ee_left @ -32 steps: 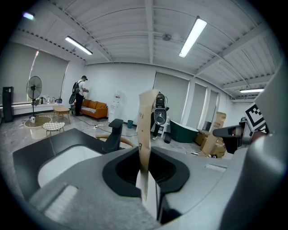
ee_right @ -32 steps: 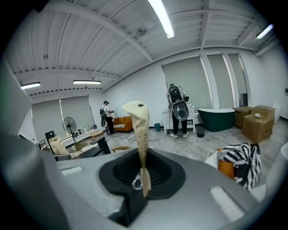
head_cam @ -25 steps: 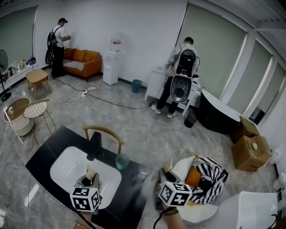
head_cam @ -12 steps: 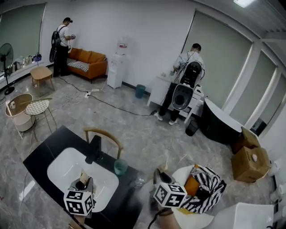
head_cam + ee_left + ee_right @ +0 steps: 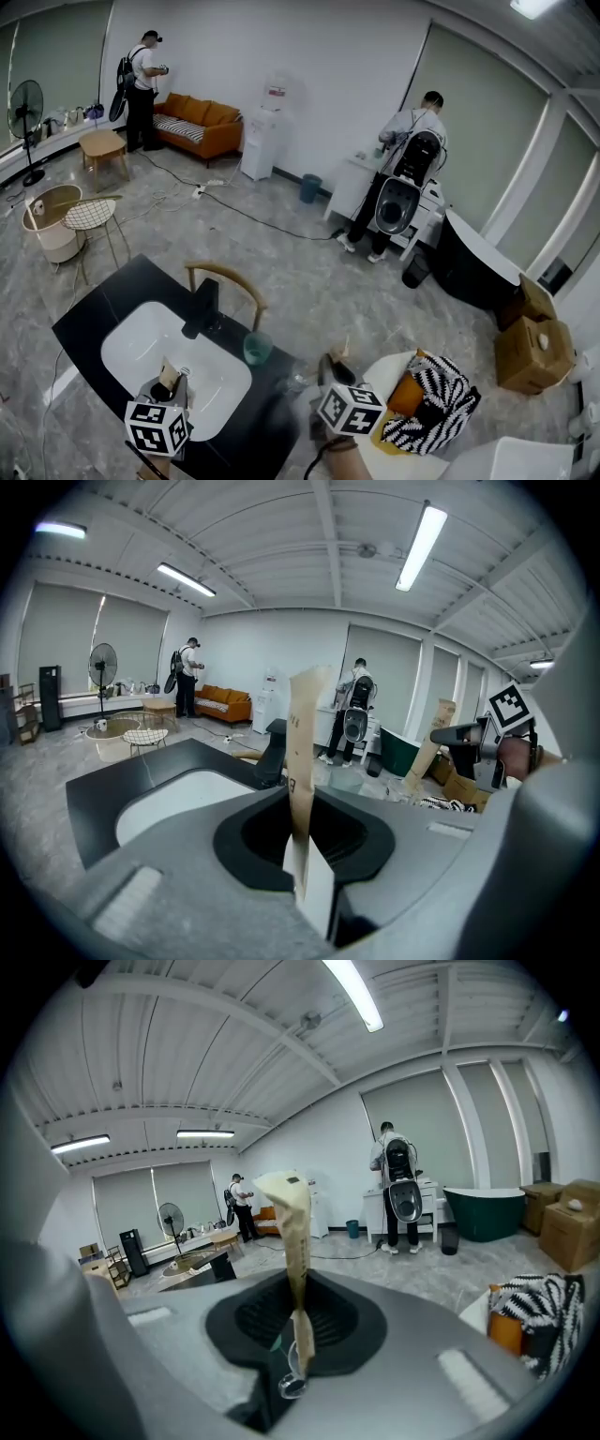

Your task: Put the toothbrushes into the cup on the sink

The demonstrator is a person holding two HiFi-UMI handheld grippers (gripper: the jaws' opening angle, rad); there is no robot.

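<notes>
Left tool [image 5: 307, 885] clamping toothbrush [image 5: 302, 752] above sink [image 5: 139, 339] edge, cup [image 5: 257, 348] beside

A: Sink colours?
B: White sink [image 5: 141, 342] in a black counter [image 5: 98, 305]; green cup [image 5: 257, 349] just right of it.
A: Farther right of the sink?
B: Black-and-white zebra-striped bag [image 5: 441, 394]. Left toothbrush wrapper [image 5: 302, 752] and right toothbrush wrapper [image 5: 293, 1241]: tan.

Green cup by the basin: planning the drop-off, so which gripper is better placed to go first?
Left, probably: the left gripper holds its wrapped toothbrush over the basin, faucet ahead, green cup near. The right gripper sits past the counter edge, facing the room.
</notes>
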